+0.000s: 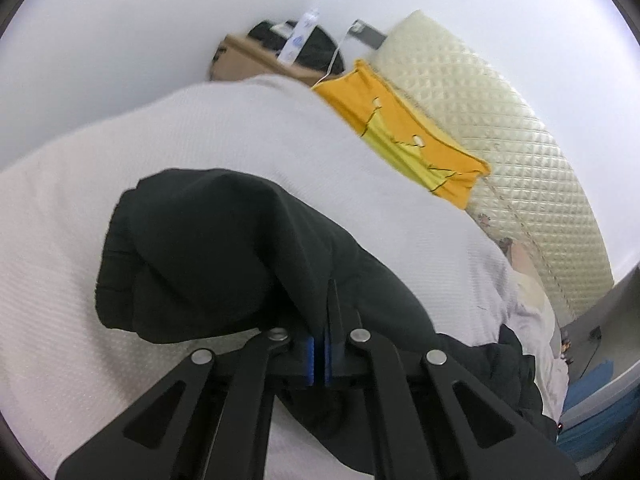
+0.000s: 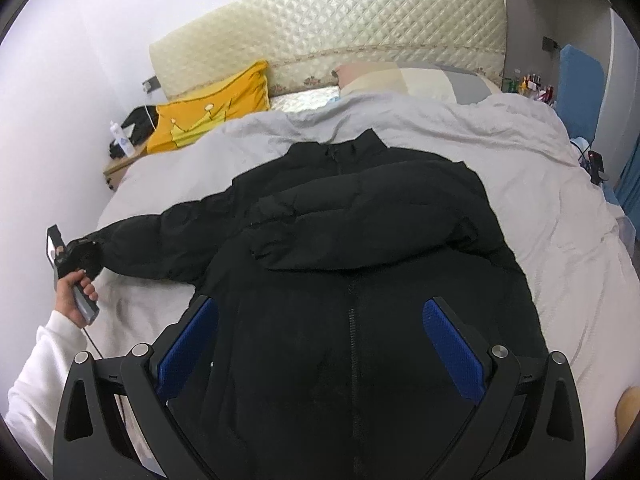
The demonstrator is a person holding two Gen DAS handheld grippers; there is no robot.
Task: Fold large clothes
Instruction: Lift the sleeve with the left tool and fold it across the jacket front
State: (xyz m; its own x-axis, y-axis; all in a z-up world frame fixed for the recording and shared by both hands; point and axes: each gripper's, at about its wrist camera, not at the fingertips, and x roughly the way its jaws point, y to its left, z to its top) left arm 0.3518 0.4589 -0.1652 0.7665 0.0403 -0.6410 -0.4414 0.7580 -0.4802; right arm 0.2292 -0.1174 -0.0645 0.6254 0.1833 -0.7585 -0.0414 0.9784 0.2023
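So the black puffer jacket [image 2: 360,240] is spread front-up on the grey bedspread [image 2: 520,168], one sleeve folded across the chest. Left gripper [image 1: 319,356] is pinched tight on the other sleeve's cuff [image 1: 192,248], right gripper [image 2: 320,344] hangs wide open over the jacket's lower half, holding nothing.

Soft, even indoor light in both views, no hard shadows anywhere. Heavy fisheye bending plus dark vignette at all corners. Left wrist view a bit smeared with motion blur, especially around the yellow-orange crown-print pillow [image 1: 404,128]. Black puffy padded jacket [image 2: 360,280] mostly crushed to flat black, barely any detail. Pale grey textured bedspread [image 2: 540,184] close to blown out, mild sheen on the cream quilted headboard [image 2: 340,20].
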